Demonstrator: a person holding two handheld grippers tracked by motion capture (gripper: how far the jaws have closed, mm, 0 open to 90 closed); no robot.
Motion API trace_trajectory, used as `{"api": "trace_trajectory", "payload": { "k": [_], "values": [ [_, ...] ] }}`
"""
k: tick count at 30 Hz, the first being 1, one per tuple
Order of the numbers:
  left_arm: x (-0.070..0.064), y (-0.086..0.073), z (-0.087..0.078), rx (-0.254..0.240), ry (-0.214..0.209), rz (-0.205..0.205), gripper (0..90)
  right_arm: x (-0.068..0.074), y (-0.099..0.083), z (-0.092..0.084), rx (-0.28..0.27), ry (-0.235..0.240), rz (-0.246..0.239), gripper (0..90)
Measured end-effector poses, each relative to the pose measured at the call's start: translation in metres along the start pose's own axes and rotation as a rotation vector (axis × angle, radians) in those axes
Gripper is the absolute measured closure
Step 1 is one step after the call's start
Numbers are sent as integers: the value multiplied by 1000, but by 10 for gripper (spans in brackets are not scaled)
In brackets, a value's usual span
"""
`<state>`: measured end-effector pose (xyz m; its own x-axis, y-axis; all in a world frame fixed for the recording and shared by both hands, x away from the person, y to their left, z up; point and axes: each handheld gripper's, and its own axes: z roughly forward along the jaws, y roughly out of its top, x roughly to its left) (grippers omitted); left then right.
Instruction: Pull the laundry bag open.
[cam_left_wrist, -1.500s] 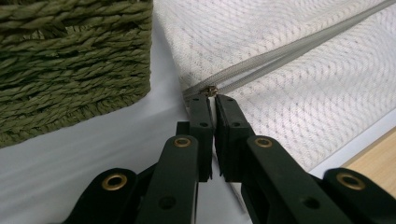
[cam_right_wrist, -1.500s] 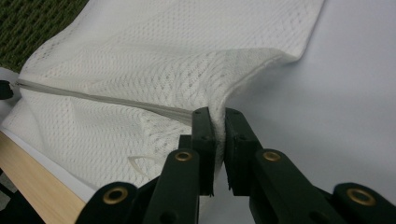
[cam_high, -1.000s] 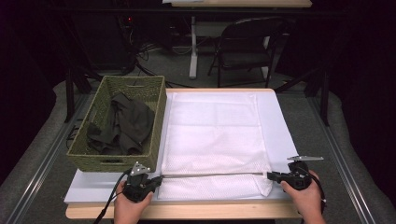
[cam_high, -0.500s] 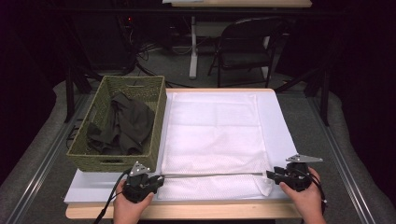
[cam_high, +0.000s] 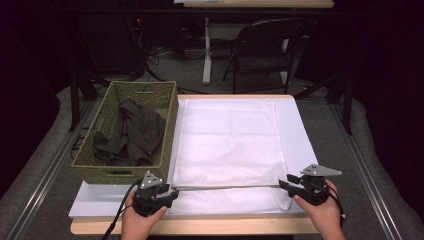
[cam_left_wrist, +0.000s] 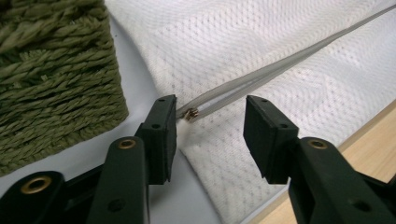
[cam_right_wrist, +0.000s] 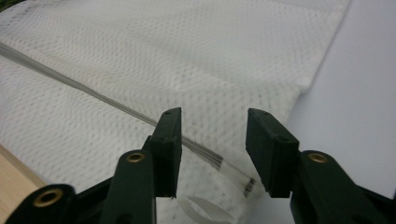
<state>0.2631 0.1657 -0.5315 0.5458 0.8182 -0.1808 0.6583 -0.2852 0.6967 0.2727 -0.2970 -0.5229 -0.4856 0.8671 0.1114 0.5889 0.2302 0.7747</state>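
Note:
A white mesh bag (cam_high: 227, 145) lies flat on a white board (cam_high: 295, 125). A grey zipper strip (cam_high: 225, 187) runs across the bag's near end, from one gripper to the other. My left gripper (cam_high: 175, 190) sits at the strip's left end. In the left gripper view (cam_left_wrist: 210, 116) its jaws have just been opening. The strip's brass-tipped end (cam_left_wrist: 190, 113) lies beside the left pad, unpinched. My right gripper (cam_high: 284, 184) is at the other end. Its jaws (cam_right_wrist: 212, 128) have also just opened, and the strip (cam_right_wrist: 93, 98) passes loosely between them.
A green woven basket (cam_high: 142, 86) holding dark cloth (cam_high: 132, 132) stands on the board's left side, close to my left gripper. The wooden table edge (cam_high: 200, 225) runs just below both hands. A folding chair (cam_high: 265, 45) stands beyond the table.
Both grippers' jaws have spread apart at the ends of the grey strip, letting it go. The right hand has lifted slightly. The bag and basket have not moved.

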Motion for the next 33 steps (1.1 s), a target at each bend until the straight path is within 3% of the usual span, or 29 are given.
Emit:
{"api": "trace_trajectory", "payload": {
  "k": [3,6,10,12,15,19,27,29,33],
  "values": [
    [-1,2,0,-9,-31,-6,531,12,4,6,1,5,-41,504],
    [-2,4,-1,-22,5,44,515,19,7,13,17,31,-65,465],
    [-2,7,0,-20,-3,34,516,28,13,25,46,62,-103,431],
    [-2,8,0,-12,-9,34,519,32,16,29,50,76,-106,432],
    [-2,9,2,-3,-24,31,530,35,21,37,57,115,-116,503],
    [-5,11,2,-7,-39,41,520,42,28,49,82,127,-146,547],
    [-12,16,6,-5,1,66,498,51,40,63,75,153,-159,539],
    [-14,19,7,0,-14,66,495,53,42,67,90,160,-148,518],
    [-17,25,10,-3,-21,86,481,59,44,74,100,178,-175,498]
  ]
}}
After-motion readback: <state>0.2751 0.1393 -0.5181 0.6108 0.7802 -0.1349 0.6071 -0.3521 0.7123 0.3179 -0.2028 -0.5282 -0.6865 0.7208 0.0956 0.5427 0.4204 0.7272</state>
